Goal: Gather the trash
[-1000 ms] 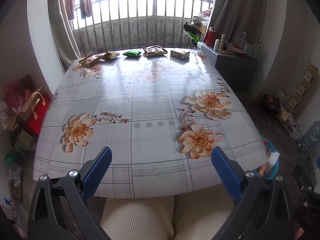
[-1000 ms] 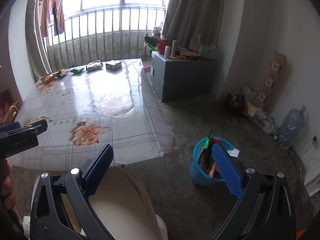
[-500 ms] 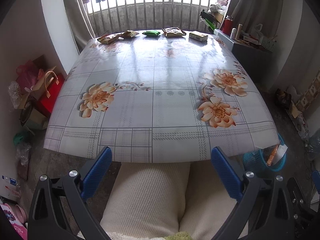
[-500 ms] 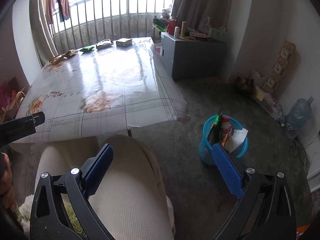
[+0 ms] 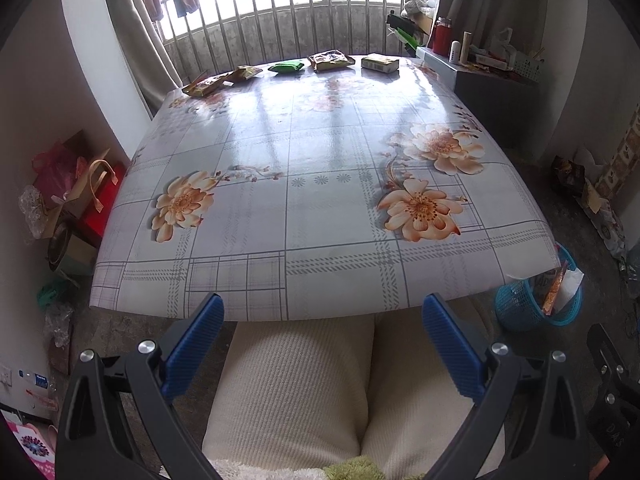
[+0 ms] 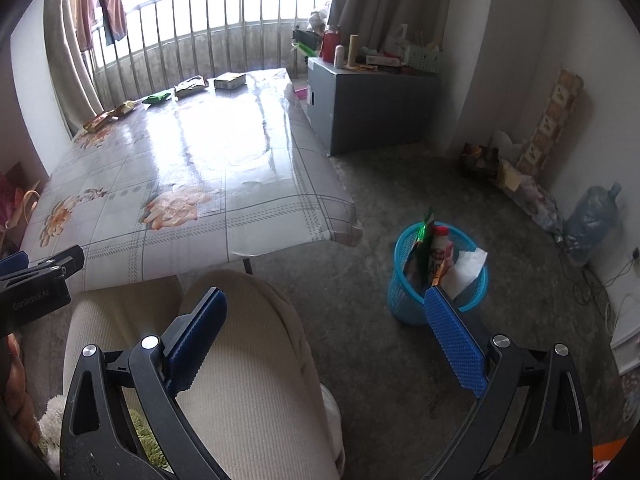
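Both grippers hang low over the person's lap [image 5: 304,392], short of the tabletop's [image 5: 332,248] near edge: the left gripper [image 5: 320,340] has its jaws spread wide and empty, and the right gripper [image 6: 324,332] likewise gapes with nothing between its blue pads. Right of the tabletop, on the floor, stands the blue bin [image 6: 440,280], already holding wrappers, a bottle and a tissue; it sits just past the right jaws, so that hand is nearer for dropping. The trash itself lies at the tabletop's far edge, in a row along the railing: two yellow wrappers [image 5: 218,81] at the far-left corner, then a green packet [image 5: 286,67], a brown packet [image 5: 330,60] and a small box [image 5: 380,63] toward the far right. All lie flat, long sides roughly along that edge, straight ahead of the left jaws and well apart from them, so a long forward reach looks needed.
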Action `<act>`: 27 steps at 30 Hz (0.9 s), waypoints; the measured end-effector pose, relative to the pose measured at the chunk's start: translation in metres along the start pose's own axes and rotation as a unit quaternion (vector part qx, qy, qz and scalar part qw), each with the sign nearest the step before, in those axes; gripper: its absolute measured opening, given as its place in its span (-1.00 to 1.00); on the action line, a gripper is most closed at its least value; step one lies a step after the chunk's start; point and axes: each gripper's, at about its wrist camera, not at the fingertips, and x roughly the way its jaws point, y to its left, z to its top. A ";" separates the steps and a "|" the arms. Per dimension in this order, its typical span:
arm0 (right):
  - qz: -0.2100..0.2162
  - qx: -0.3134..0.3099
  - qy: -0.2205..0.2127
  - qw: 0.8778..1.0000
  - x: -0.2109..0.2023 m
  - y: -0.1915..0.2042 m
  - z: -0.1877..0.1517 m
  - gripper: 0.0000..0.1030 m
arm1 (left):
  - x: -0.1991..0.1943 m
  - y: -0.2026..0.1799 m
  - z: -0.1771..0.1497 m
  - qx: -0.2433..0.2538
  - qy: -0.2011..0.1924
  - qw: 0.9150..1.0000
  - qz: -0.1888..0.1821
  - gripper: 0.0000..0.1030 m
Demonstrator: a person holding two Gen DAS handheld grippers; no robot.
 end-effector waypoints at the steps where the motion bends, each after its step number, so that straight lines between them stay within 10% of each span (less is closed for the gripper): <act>1: -0.001 0.000 0.000 1.000 0.000 0.000 0.001 0.84 | 0.000 0.000 0.000 0.000 0.000 1.000 -0.001 0.89; 27: -0.019 -0.006 -0.008 1.000 -0.006 0.003 0.015 0.84 | -0.002 0.020 0.010 -0.014 -0.023 0.999 0.024 0.89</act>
